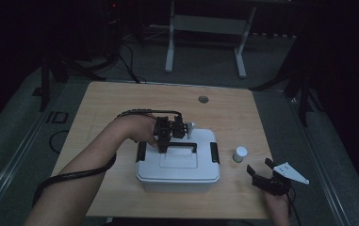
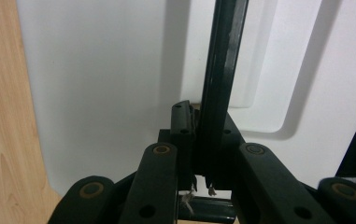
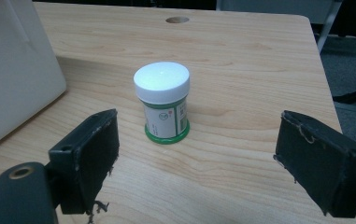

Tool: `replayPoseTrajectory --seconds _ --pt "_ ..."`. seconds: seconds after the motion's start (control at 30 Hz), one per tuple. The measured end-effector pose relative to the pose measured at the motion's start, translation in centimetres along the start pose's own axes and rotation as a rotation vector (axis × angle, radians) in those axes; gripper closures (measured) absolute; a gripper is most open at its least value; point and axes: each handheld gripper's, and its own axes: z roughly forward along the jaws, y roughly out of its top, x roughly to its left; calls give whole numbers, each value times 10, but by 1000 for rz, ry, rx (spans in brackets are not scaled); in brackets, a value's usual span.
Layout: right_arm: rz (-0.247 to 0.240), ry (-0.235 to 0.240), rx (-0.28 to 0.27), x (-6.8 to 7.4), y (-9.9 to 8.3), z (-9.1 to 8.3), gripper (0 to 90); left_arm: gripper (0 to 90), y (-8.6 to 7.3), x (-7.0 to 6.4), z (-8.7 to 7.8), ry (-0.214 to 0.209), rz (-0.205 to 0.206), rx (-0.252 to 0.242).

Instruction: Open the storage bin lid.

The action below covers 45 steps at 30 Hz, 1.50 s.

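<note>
box [image 1: 179, 165], white with a lid, sits near the front middle of the table [image 1: 120, 101]. left gripper [image 1: 164, 145] is clamped on its black handle [image 2: 222, 70]. right gripper [image 1: 260, 170] hangs wide open, holding nothing, near a small white-capped jar [image 3: 162, 100] standing just right of the box.

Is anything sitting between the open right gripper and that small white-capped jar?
Nothing visible. The right gripper is open with bare wooden table between its jaws and the jar, which stands upright just ahead. The white box sits off to one side, apart from the jar.
</note>
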Motion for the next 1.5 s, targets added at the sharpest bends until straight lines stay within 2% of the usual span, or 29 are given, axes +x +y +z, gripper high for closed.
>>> replayPoseTrajectory --seconds 0.2,0.43,0.57,0.63,0.67,0.73,0.93,0.97,1.13,1.27,1.5 --pt "7 -3 -5 0 0 0 131 835 -1 0 -2 0 31 -12" --pt "5 -4 0 0 0 0 131 837 -4 0 -11 3 31 -30" --pt "7 -5 0 0 0 0 131 837 -9 2 -20 13 16 -58" --pt "8 -6 0 0 0 0 131 836 -11 2 -25 39 0 -69" --pt "7 -7 0 0 0 0 131 836 -13 3 -28 32 -4 -74" --pt "6 -7 1 0 0 0 131 836 -16 3 -33 48 -11 -73" --pt "7 -6 1 0 0 0 131 836 -26 3 -44 57 -24 -73" --pt "7 -7 1 0 0 0 131 836 -31 3 -49 67 -29 -77" --pt "13 -8 0 -1 0 0 131 836 -45 2 -55 65 -46 -90" --pt "8 -10 0 0 0 0 131 836 -61 3 -58 58 -76 -94" --pt "11 1 11 0 0 1 130 836 -89 3 -60 70 -134 -108"
